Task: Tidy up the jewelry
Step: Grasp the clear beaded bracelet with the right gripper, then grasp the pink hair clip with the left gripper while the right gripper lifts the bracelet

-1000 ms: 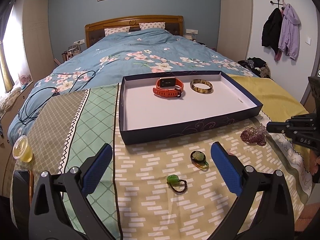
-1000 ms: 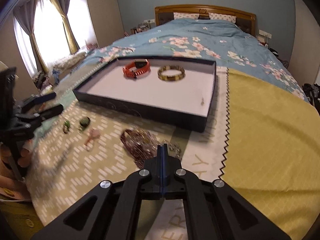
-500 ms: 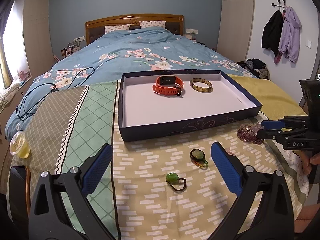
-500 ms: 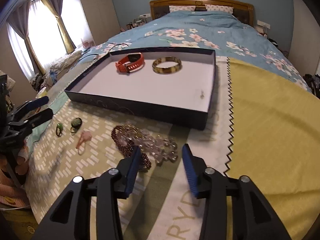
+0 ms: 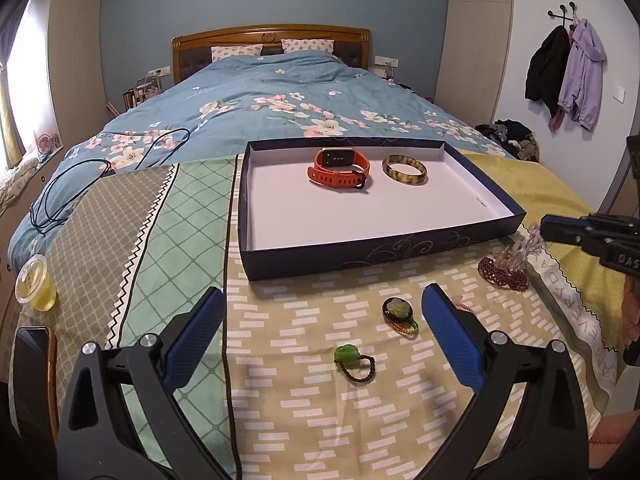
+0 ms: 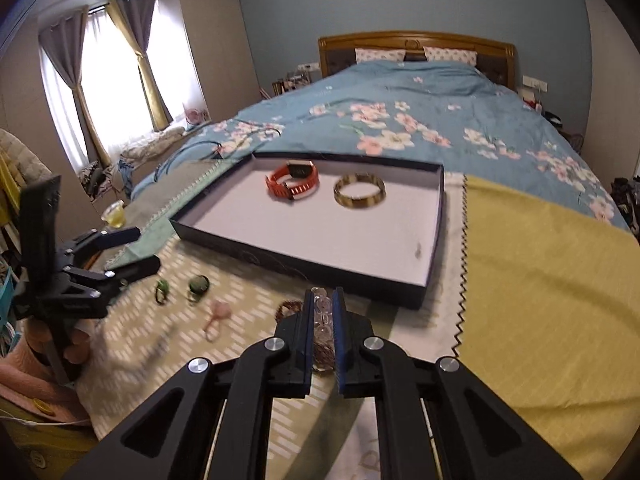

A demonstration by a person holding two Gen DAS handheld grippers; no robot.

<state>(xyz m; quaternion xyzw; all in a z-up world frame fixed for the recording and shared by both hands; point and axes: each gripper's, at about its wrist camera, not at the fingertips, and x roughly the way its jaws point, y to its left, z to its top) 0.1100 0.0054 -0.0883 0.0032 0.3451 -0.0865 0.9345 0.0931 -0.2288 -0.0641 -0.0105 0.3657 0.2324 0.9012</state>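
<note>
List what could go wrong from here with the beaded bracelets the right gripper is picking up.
1. The right gripper is closing on the clear bead strand only; it could slip out during the lift.
2. The dark red bead bracelet seems tangled with it and may drag along, then drop.
3. The dangling strand could catch the tray wall on the way in.

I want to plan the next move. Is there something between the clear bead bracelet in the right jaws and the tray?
Only the tray's near wall stands between; the right gripper, its jaws closing on the clear bead bracelet, must clear it. Beyond the wall the white floor is bare up to the orange watch and bangle.
</note>
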